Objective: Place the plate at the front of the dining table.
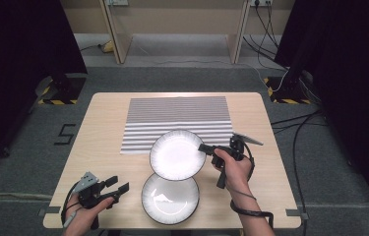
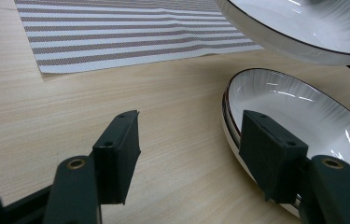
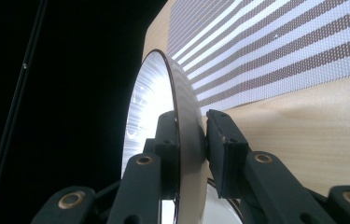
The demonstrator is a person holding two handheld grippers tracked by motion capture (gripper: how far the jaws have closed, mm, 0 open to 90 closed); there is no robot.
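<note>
A white plate with a dark rim [image 1: 176, 154] hangs above the table, its right edge pinched by my right gripper [image 1: 204, 148]. In the right gripper view the plate [image 3: 161, 100] stands edge-on with one black pad on each face, so that gripper [image 3: 192, 133] is shut on it. A second, similar plate [image 1: 169, 199] lies flat on the wooden table near the front edge, partly under the lifted one. My left gripper [image 1: 118, 184] rests at the front left, open and holding nothing. In the left gripper view its jaws [image 2: 189, 154] stand wide apart beside the lying plate [image 2: 298, 116].
A grey-and-white striped placemat [image 1: 178, 122] covers the far middle of the table [image 1: 103, 142]. Bare wood lies left of the plates. Cables and dark stands sit on the floor around the table.
</note>
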